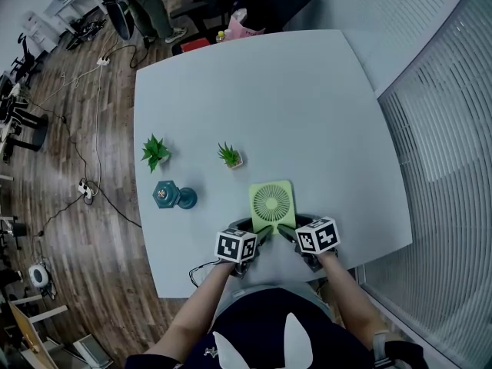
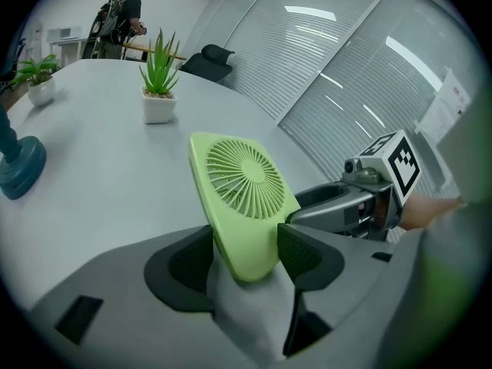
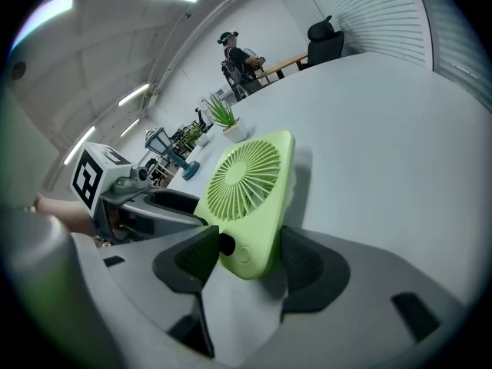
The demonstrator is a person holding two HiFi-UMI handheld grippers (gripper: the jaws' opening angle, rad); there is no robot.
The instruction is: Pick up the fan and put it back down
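A light green square fan (image 1: pixel 271 204) stands tilted near the front edge of the white table (image 1: pixel 307 98). My left gripper (image 1: pixel 260 233) holds the fan's near left corner: in the left gripper view the fan (image 2: pixel 242 198) sits between both pads, which lie against its faces. From the right, the right gripper (image 1: pixel 286 233) takes the near right corner. In the right gripper view the fan (image 3: pixel 250 191) fills the gap, one pad on its black knob, the other on its back. Each gripper shows in the other's view, the right gripper (image 2: pixel 346 202) and the left gripper (image 3: pixel 154 202).
Two small potted plants (image 1: pixel 155 152) (image 1: pixel 230 156) and a teal lantern-like object (image 1: pixel 174 197) stand to the left of the fan. The table's front edge lies just under my hands. Chairs and a standing person (image 2: pixel 123 18) are beyond the far side; window blinds (image 1: pixel 453 114) run along the right.
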